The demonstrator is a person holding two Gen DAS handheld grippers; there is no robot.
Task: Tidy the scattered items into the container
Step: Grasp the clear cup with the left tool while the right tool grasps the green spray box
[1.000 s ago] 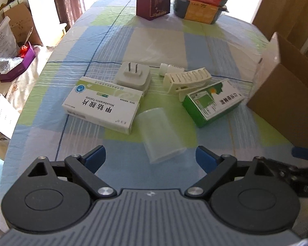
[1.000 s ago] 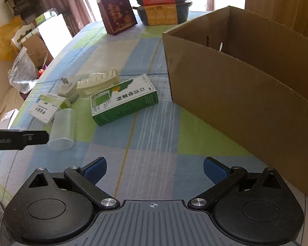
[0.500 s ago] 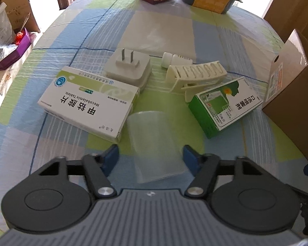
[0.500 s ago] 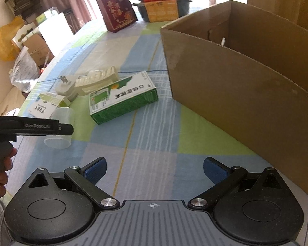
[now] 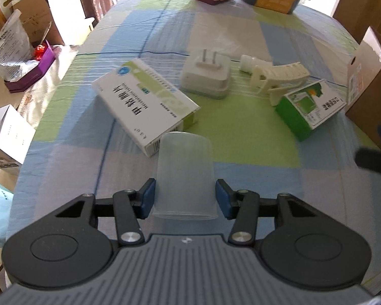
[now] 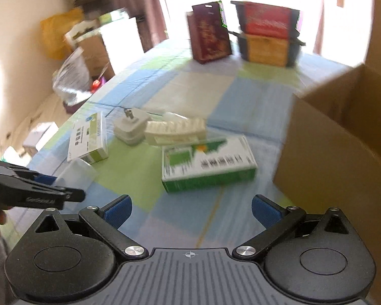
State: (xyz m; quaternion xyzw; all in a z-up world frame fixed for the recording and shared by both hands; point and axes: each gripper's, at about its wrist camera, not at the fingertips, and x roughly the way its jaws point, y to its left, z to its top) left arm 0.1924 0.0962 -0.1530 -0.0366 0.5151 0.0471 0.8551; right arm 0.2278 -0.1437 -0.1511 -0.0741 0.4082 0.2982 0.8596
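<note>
our left gripper squeezes the clear cup. our right gripper is wide apart, near the green box.

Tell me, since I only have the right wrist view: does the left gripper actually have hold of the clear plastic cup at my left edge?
Observer: Yes. In the left wrist view the left gripper has one blue pad pressed against each side of the clear plastic cup, close to its open rim.
Operator: Which way is the cup pointing?
Observer: It is sideways. The open rim faces the gripper body, and the closed base points at the barcode end of the white-and-green medicine box. Whether the base touches that box cannot be told.
</note>
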